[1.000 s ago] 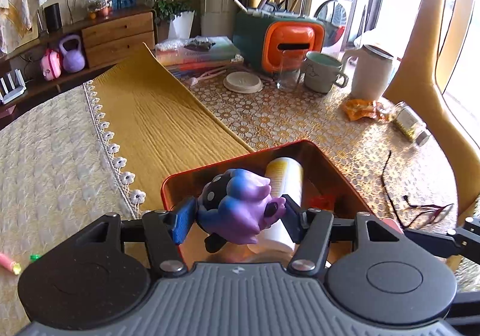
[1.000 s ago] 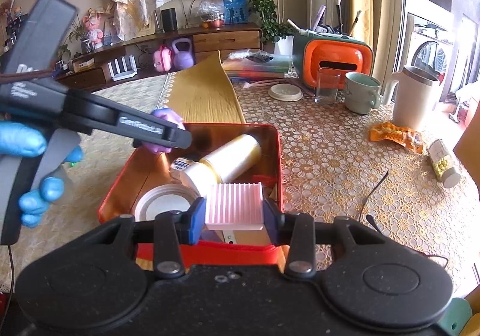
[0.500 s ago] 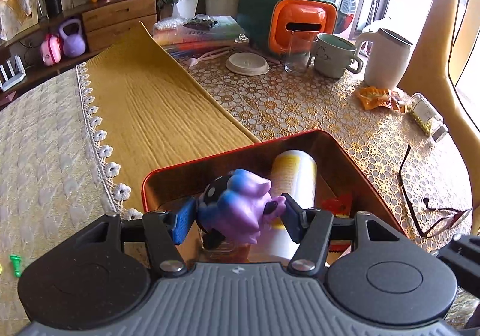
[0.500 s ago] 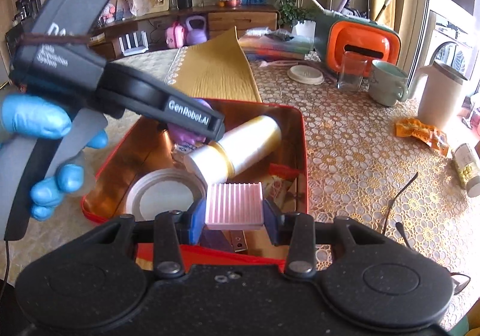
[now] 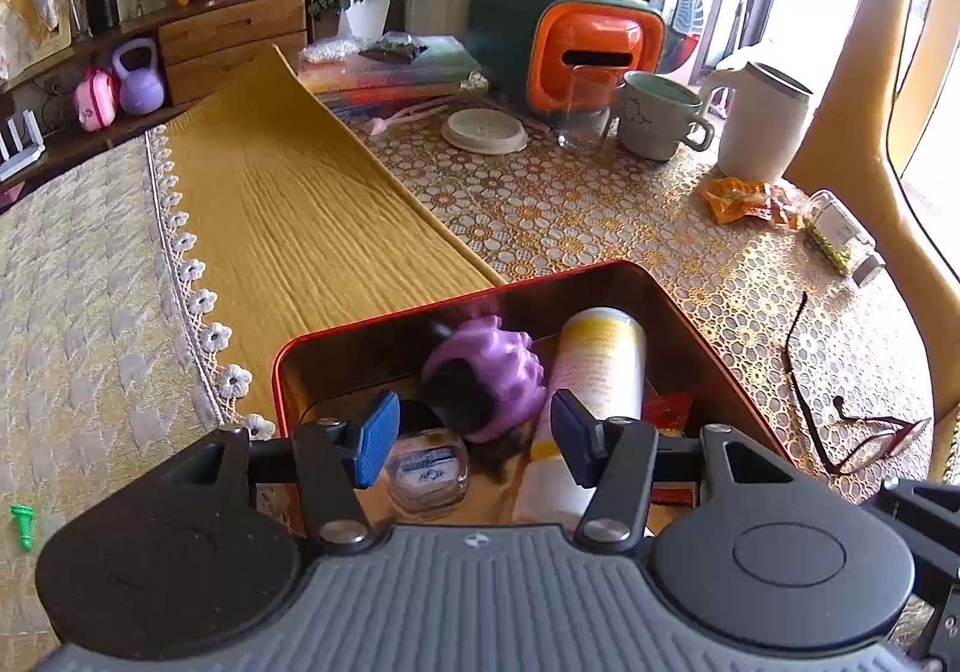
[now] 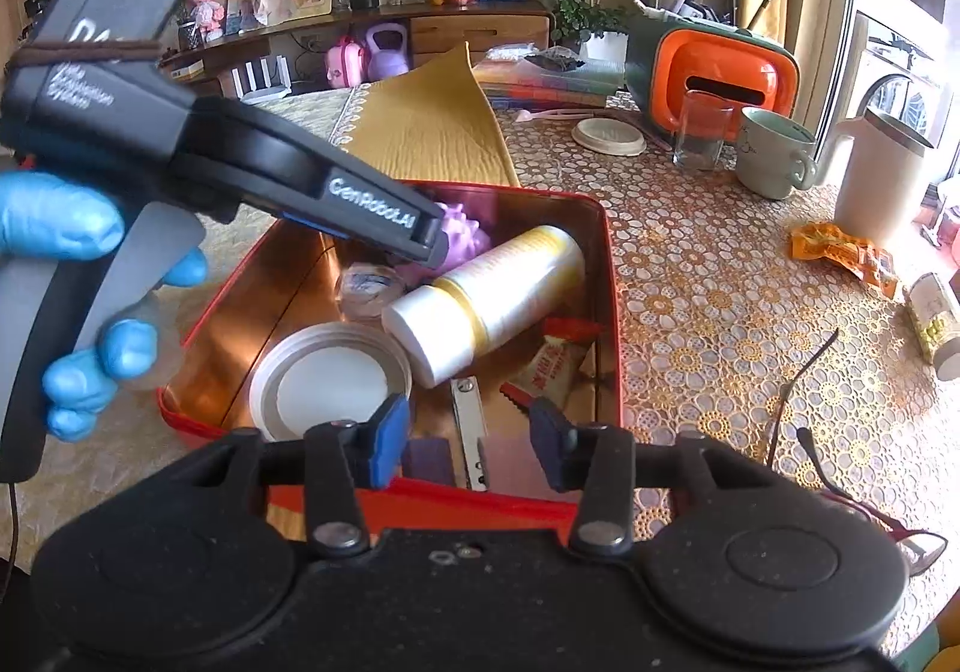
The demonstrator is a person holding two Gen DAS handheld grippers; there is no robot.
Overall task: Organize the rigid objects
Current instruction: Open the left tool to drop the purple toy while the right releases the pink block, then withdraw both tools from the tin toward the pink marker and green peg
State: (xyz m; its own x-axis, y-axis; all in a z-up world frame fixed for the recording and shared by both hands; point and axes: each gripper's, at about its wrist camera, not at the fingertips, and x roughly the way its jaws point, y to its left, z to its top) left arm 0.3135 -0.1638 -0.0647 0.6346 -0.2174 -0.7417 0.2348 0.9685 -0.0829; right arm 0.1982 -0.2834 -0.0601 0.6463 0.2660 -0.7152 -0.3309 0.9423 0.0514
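**Now both tools stand open over the red tin**

Inside the red tin [image 6: 606,276] on the desk [image 5: 600,204], the purple toy [image 5: 492,372] lies at the far end, just beside the white and yellow bottle [image 6: 492,294], which lies on its side across the middle. The left tool [image 5: 474,429] hangs over that end with its blue pads apart and nothing pressed between them; its jaws have just been closing a little, while the toy sits beyond the fingertips, clear of both pads. A small clear jar [image 5: 426,471] rests below the left pad. The right tool [image 6: 465,438] is at the near rim, its jaws parted and empty, having just been opening. Under it, on the tin's floor, lie a round white lid [image 6: 330,378], a flat metal strip [image 6: 471,432] and a red and white sachet [image 6: 549,366]. A blue-gloved hand [image 6: 78,276] grips the left tool's handle. Glasses [image 5: 852,420] lie on the lace cloth right of the tin.
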